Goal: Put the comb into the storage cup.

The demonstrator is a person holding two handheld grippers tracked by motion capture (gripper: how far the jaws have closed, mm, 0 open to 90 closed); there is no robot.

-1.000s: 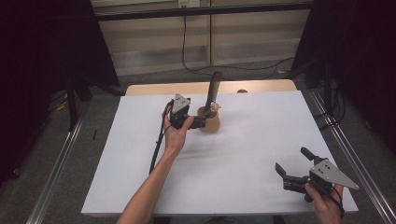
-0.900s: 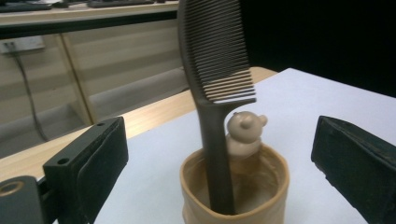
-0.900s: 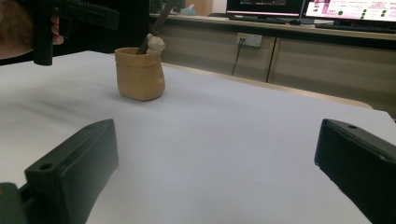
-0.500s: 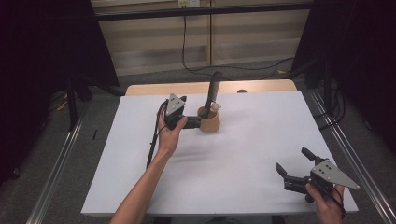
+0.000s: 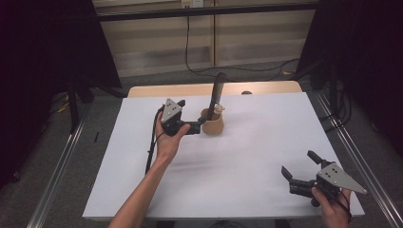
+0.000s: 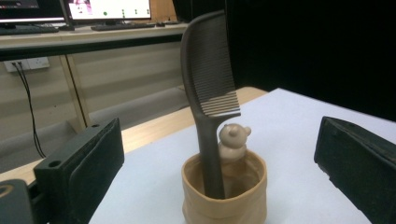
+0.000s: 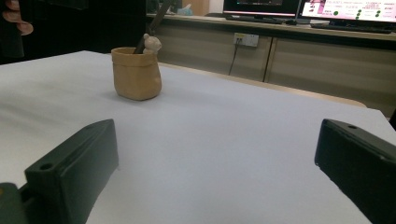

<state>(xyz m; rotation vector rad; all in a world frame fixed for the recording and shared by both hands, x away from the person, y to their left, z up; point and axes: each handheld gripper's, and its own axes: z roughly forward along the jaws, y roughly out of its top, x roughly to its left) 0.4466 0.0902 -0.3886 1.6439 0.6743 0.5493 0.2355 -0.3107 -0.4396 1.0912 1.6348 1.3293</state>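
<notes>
A tan holder cup (image 5: 212, 124) with a small bear figure (image 6: 234, 138) on its rim stands on the white table (image 5: 247, 161), toward the far middle. A dark comb (image 6: 208, 88) stands upright in the cup, handle down. The left gripper (image 5: 197, 124) sits just left of the cup, jaws spread wide and apart from it. The right gripper (image 5: 299, 168) hovers well apart from the cup, near the table's front right corner, jaws wide and empty.

Dim surroundings, soft shadows, perhaps slight blur
</notes>
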